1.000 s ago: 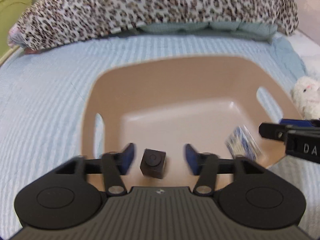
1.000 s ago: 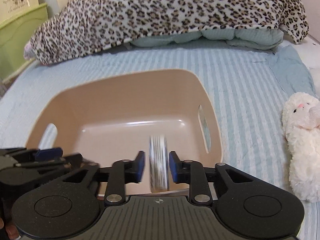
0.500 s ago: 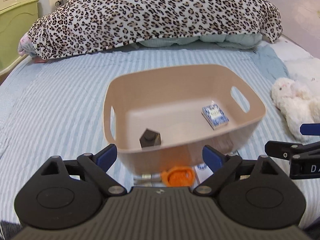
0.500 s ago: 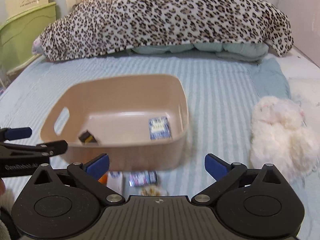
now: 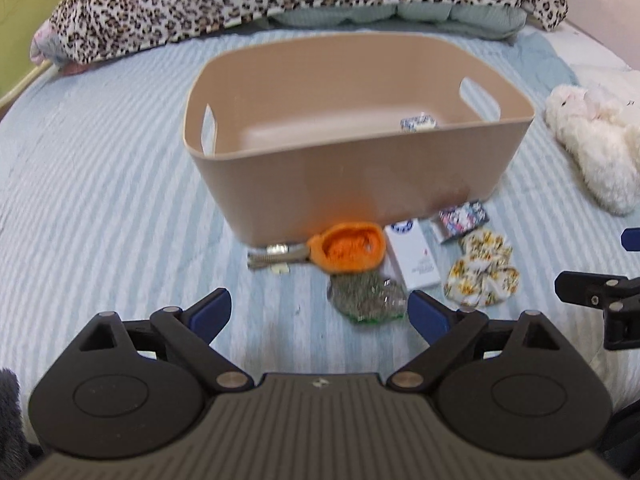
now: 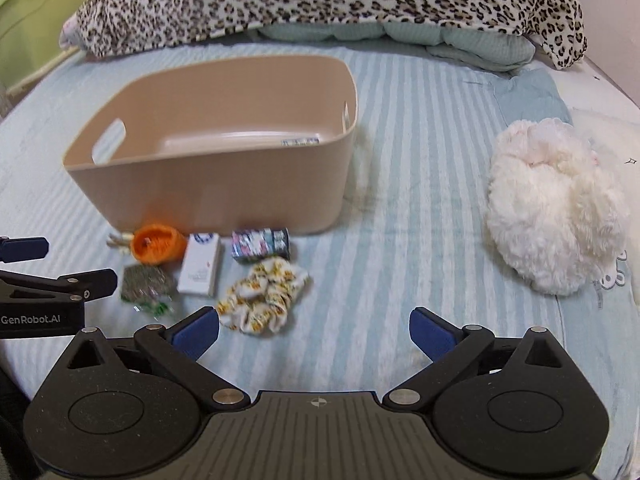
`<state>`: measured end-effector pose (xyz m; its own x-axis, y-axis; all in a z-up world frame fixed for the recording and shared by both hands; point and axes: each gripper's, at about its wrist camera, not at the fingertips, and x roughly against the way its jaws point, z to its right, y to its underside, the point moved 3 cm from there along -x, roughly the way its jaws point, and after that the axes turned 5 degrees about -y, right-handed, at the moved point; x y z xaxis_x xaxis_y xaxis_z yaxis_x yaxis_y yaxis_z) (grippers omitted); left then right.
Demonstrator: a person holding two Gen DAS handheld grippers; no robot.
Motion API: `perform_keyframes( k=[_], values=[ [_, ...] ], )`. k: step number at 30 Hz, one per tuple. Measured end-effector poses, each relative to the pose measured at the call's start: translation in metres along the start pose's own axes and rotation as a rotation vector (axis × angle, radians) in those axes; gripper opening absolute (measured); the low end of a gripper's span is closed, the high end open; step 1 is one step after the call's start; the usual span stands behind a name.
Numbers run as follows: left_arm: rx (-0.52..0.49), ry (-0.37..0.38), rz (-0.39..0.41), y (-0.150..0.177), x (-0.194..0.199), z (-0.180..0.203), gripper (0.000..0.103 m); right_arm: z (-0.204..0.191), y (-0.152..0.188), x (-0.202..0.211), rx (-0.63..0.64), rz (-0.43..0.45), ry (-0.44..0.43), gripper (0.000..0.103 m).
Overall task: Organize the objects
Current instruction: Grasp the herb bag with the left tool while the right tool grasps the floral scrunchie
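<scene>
Currently both idle: left gripper and right gripper have fingers spread, nothing held, hovering low over the bed. Loose items cluster right against the bin's near wall for short hops in: orange piece, white box, floral scrunchie, foil packet. One patterned box, probably cards, sits inside.

A second ago both grippers reached into the beige basket; now the left gripper and right gripper have pulled back, jaws spread wide and empty. The patterned blue box lies inside the basket, ahead of the left gripper and off to its right.
</scene>
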<state>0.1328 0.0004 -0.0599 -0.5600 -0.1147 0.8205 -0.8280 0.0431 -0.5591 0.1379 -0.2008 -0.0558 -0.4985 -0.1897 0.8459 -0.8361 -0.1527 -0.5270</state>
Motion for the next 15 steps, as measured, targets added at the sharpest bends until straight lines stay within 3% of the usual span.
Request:
perform_keyframes(
  k=[6, 15],
  values=[
    [-0.002, 0.02, -0.051, 0.01, -0.014, 0.0, 0.095, -0.009, 0.011, -0.018, 0.065, -0.036, 0.002, 0.103],
    [0.028, 0.065, -0.072, 0.009, -0.029, 0.0, 0.095, -0.013, 0.018, -0.043, 0.06, -0.086, -0.028, 0.103]
  ],
)
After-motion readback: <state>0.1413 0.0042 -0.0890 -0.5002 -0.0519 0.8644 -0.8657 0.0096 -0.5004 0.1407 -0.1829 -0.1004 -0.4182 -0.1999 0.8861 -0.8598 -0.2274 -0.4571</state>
